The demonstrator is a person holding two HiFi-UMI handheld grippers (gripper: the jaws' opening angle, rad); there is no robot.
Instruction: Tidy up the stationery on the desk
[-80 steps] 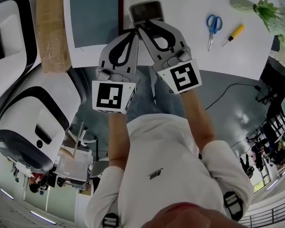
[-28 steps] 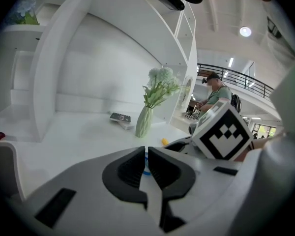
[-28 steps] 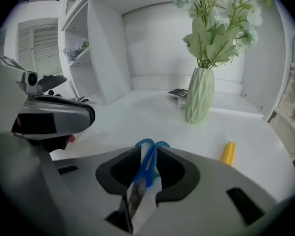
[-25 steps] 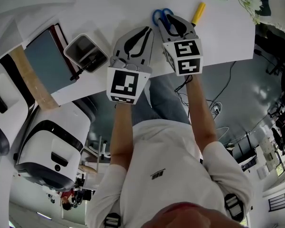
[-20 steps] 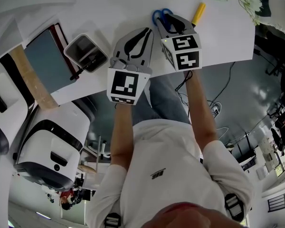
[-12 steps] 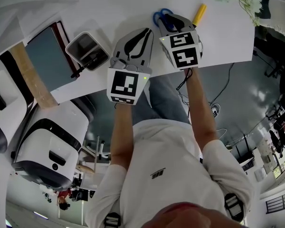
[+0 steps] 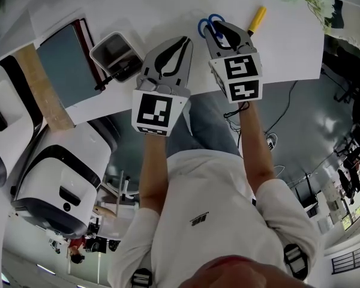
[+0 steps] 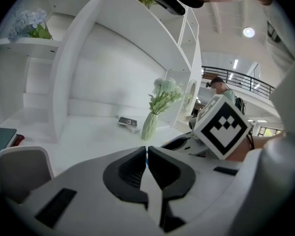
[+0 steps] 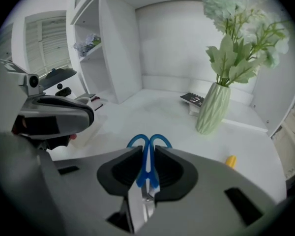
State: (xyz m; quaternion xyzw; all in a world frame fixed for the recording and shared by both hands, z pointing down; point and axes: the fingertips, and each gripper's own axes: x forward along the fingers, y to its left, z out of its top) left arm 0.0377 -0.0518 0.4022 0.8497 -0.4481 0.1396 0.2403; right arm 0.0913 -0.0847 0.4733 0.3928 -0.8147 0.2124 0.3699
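- Blue-handled steel scissors (image 9: 147,157): pinched between the jaws of the right gripper (image 9: 146,150), the handle loops projecting beyond the jaw tips and the blades running back toward the camera.
- Right gripper (image 7: 222,30): its jaws have just been closing and now clamp the scissors near the pivot. Whether the scissors have left the white bench (image 7: 168,5) cannot be told.
- Left gripper (image 8: 146,154): jaws pressed together with nothing between them, held just to the left of the right gripper.
- Yellow-handled tool (image 7: 257,18): lying on the bench just right of the right gripper, not yet collected.
- Grey square container (image 7: 113,56): standing to the left of the left gripper, with a dark pen at its edge.
- Step in hand (judged): pick-up of the scissors, early in the tidying.
- Next move (judged): carry the scissors across, past the left gripper, toward the container, keeping the grip firm so that the blades do not pivot.
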